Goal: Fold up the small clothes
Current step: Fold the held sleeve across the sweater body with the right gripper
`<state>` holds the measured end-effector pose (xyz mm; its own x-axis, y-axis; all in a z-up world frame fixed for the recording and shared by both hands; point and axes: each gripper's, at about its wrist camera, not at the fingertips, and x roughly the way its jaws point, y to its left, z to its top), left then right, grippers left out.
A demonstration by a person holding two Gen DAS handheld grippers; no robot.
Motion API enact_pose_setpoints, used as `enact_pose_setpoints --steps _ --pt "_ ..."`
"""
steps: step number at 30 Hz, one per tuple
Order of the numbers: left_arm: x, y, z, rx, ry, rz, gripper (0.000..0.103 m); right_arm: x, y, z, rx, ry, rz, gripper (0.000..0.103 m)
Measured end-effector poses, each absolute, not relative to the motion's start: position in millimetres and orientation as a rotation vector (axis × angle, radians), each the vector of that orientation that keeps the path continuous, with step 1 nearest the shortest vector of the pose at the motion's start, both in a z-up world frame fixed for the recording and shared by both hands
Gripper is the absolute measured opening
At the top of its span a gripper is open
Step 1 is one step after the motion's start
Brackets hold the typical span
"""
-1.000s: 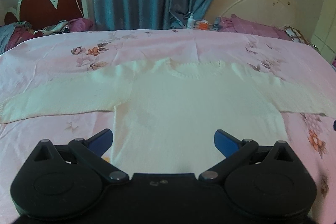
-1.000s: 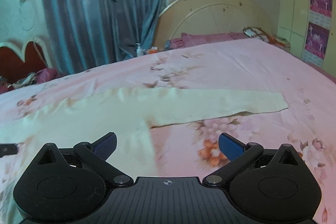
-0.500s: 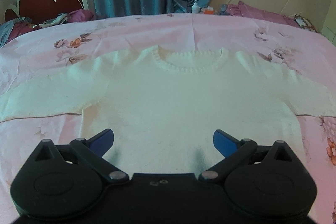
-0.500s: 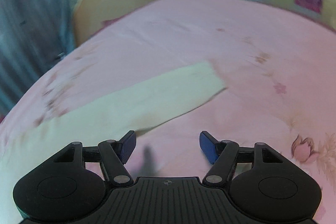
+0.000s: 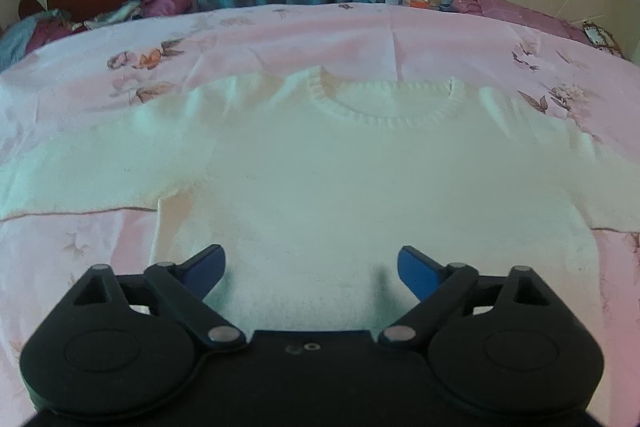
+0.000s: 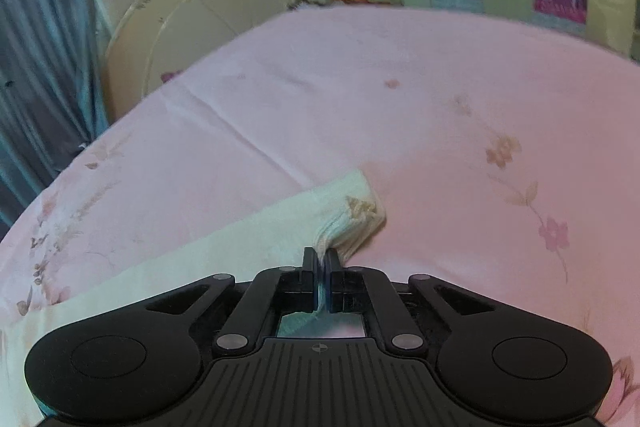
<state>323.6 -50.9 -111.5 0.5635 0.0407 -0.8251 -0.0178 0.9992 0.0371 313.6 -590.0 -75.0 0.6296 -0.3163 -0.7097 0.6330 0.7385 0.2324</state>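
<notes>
Two grippers work over one white sweater [image 5: 360,179] spread flat on the pink flowered bedsheet [image 5: 320,39]. A second ago the right gripper [image 6: 322,267] stood wide open above the right sleeve; now it is clamped on the ribbed cuff [image 6: 352,223], bunching it. The left gripper [image 5: 310,263] has dropped nearer the sweater's near hem, its jaws wide but closing, pressing on nothing. Sleeves lie outstretched left and right, collar on the far side.
</notes>
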Motion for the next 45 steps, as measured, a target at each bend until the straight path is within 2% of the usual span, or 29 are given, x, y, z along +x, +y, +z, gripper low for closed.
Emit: enact_pose_setpoints --steps 5,12,21,24,25,26,27,28,33,35,39,42,44,45 --pt "326.9 -38.3 -104.7 -0.018 0.933 0.005 0.087 330.3 -538.5 -39.9 0.429 0.629 -0.385 0.002" --pt "330.6 -1.7 -90.5 -0.084 0.876 -0.025 0.088 363.1 -388.4 -3.3 0.362 0.607 -0.011 0.002" --pt "336.7 58.4 -86.0 -0.153 0.887 -0.018 0.090 384.7 -202.8 -43.0 0.338 0.769 0.300 0.002" --pt "342.9 67.6 -90.2 -0.217 0.897 -0.033 0.092 388.1 -177.2 -60.7 0.321 0.844 0.337 0.003" --pt "344.3 69.0 -91.7 -0.230 0.900 -0.038 0.093 387.4 -175.5 -64.6 0.309 0.864 0.340 0.008" --pt "347.9 67.9 -94.4 -0.242 0.906 -0.046 0.093 389.7 -176.4 -67.0 0.307 0.876 0.348 0.029" --pt "350.8 67.2 -97.2 -0.253 0.912 -0.056 0.093 387.4 -178.8 -66.1 0.321 0.870 0.360 0.044" --pt "355.2 64.7 -100.7 -0.266 0.923 -0.073 0.094 383.9 -182.7 -63.3 0.323 0.851 0.354 0.065" --pt "375.8 38.2 -123.4 -0.366 1.000 -0.193 0.093 353.2 -215.1 -51.5 0.216 0.775 0.252 0.067" --pt "385.1 22.6 -132.9 -0.399 1.013 -0.246 0.086 339.0 -229.6 -54.3 0.167 0.776 0.179 0.067" --pt "399.7 -2.9 -150.5 -0.385 1.036 -0.301 0.048 322.6 -269.2 -69.8 0.142 0.813 0.041 0.067" --pt "402.9 -14.0 -157.2 -0.395 1.015 -0.297 0.039 315.5 -291.0 -79.8 0.173 0.841 -0.031 0.067" --pt "403.9 -19.3 -158.7 -0.381 0.991 -0.291 0.025 314.5 -300.6 -83.0 0.185 0.845 -0.050 0.067" --pt "406.1 -19.7 -161.1 -0.387 0.985 -0.291 0.012 315.9 -301.6 -85.7 0.191 0.848 -0.055 0.067"
